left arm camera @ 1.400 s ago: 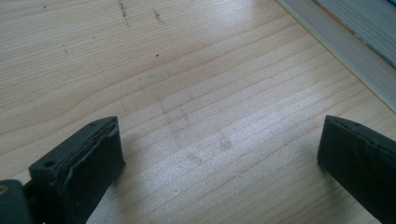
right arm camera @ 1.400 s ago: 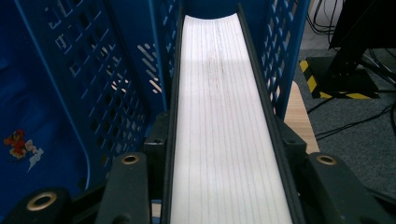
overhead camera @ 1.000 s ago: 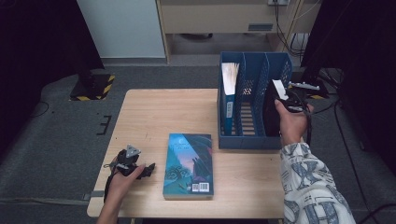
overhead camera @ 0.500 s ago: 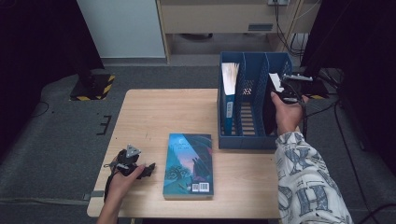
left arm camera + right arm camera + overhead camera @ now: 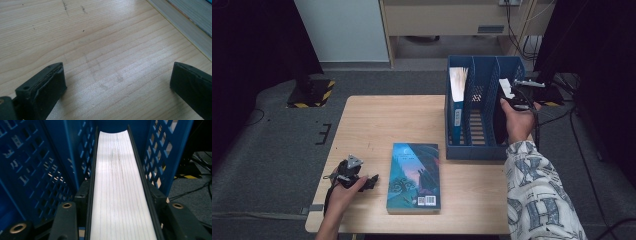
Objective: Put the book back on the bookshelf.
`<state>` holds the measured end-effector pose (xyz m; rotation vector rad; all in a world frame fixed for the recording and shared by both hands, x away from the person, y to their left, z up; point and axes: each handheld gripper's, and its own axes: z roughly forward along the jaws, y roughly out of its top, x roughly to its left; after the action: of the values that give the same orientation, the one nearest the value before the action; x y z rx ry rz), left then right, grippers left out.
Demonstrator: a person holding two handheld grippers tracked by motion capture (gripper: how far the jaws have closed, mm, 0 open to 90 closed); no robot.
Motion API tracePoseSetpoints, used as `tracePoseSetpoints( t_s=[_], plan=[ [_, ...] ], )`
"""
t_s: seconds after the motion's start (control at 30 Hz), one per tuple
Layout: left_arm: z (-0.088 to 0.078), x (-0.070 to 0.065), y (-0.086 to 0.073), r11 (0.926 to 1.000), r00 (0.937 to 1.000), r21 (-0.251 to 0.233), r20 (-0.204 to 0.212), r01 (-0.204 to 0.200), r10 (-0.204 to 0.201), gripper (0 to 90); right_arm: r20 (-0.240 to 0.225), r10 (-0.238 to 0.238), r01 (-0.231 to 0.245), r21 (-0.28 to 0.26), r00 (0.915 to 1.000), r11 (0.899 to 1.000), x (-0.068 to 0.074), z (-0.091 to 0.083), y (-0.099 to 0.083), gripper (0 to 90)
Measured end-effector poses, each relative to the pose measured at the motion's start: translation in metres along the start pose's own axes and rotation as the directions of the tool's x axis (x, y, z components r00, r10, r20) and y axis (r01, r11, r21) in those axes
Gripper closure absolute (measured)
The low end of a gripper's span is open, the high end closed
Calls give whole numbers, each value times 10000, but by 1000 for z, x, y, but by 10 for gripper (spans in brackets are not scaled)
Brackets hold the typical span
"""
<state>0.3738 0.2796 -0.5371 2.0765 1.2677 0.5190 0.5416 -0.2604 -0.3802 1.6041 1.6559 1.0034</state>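
Observation:
A blue slotted file holder (image 5: 472, 150) stands at the table's right side. My right gripper (image 5: 514, 97) holds a black-covered book (image 5: 117, 182) upright in the holder's right compartment, white page edges facing up. The book sits between the pads, which lie against both covers; the jaws have just been opening slightly. A blue-spined book (image 5: 457, 110) stands in the left compartment. A teal illustrated book (image 5: 414, 175) lies flat on the table's front middle. My left gripper (image 5: 372, 181) rests open on the wood left of that book, with nothing between its fingers (image 5: 45, 87).
The wooden table (image 5: 387, 125) has bare room at its left and back. The flat book's page edge (image 5: 190, 30) lies just beyond my left gripper. Cables trail on the grey floor to the right of the holder.
My right hand has carried the black book farther back and down into the holder's right compartment. The left hand and the flat book have stayed where they were.

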Motion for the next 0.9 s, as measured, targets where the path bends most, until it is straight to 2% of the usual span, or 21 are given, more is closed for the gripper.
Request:
tracePoseSetpoints(
  t_s=[0.13,0.43,0.5,0.6,0.7,0.8,0.9],
  plan=[
    [0,0,0,10000,10000,6,11,-17,17,0,-215,-154,158,171,9996,9997,3,-5,-1,417],
    [0,0,0,10000,10000,9,8,-18,18,0,-879,275,-275,17,9957,9996,-3,-19,-9,375],
    [0,0,0,10000,10000,6,8,-17,17,0,-976,398,-404,-42,9944,9992,-3,-22,-10,390],
    [0,0,0,10000,10000,6,4,-14,14,0,-797,166,-180,-168,9967,9997,-3,-23,-11,442],
    [0,0,0,10000,10000,9,1,-14,14,0,-778,114,-134,-245,9969,9996,-3,-24,-12,454],
    [0,0,0,10000,10000,7,0,-11,11,0,-509,-212,197,-289,9985,9994,-1,-25,-12,486],
    [0,0,1,10000,10000,9,11,-17,17,0,-145,-748,744,-250,9971,9969,3,-25,-10,517]
  ],
)
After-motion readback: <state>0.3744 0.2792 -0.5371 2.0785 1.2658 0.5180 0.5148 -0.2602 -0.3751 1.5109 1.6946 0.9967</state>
